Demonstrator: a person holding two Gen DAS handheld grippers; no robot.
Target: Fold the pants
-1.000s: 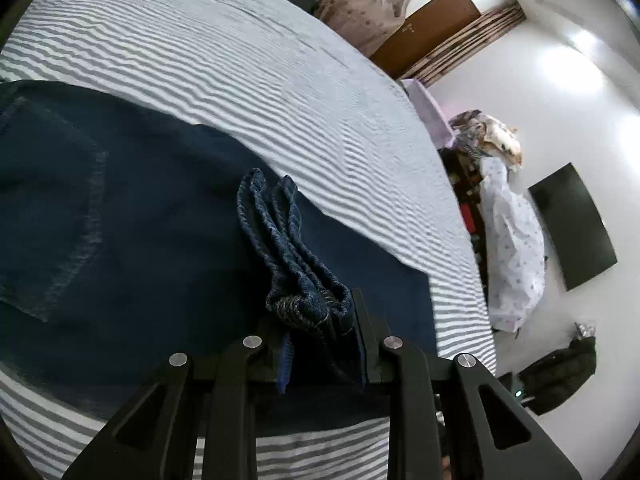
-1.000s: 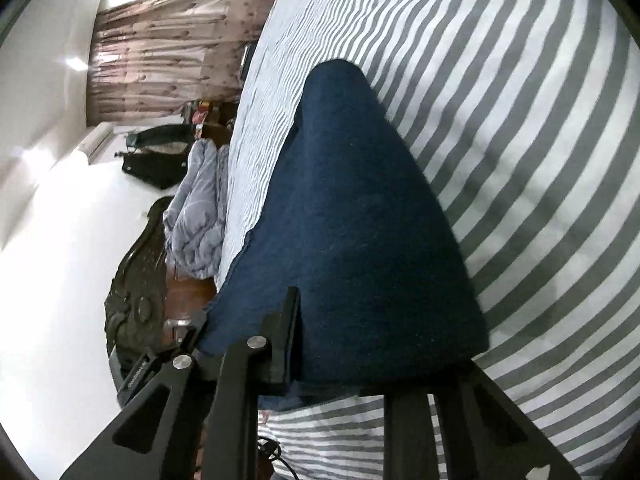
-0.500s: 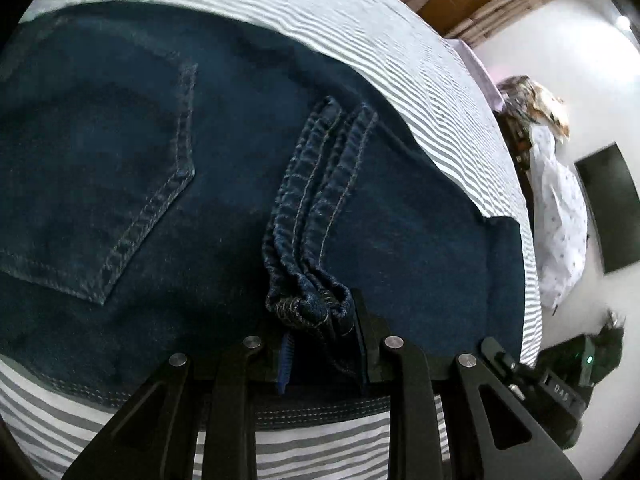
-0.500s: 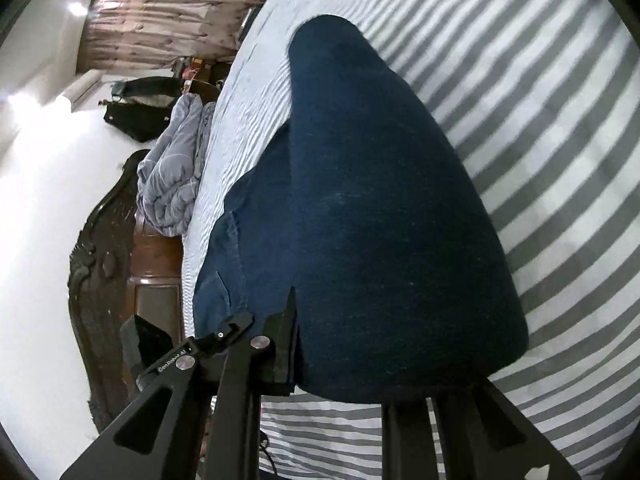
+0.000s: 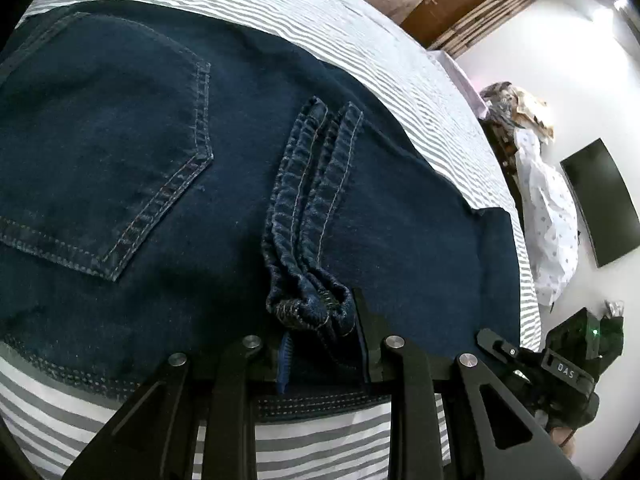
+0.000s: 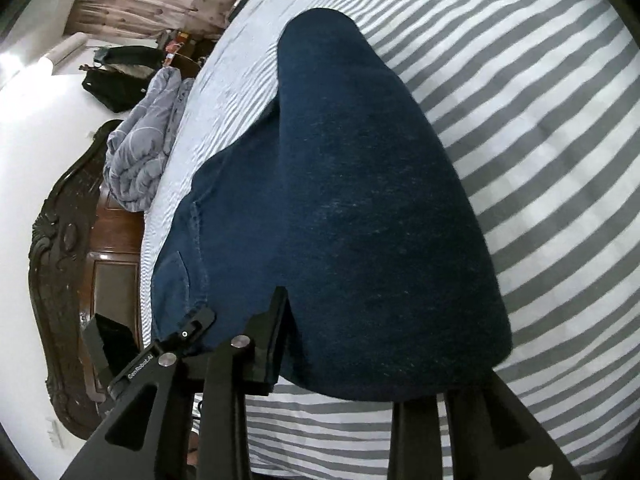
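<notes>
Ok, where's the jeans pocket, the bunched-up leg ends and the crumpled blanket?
jeans pocket (image 5: pixel 100 152): left wrist view, middle of the stitched back pocket.
leg ends (image 5: pixel 312 208): left wrist view, on the stacked hems.
blanket (image 6: pixel 140 160): right wrist view, middle of the grey heap.

pants: dark blue denim, back pocket up
state: folded over, hems bunched on seat
place: flat on striped bed
</notes>
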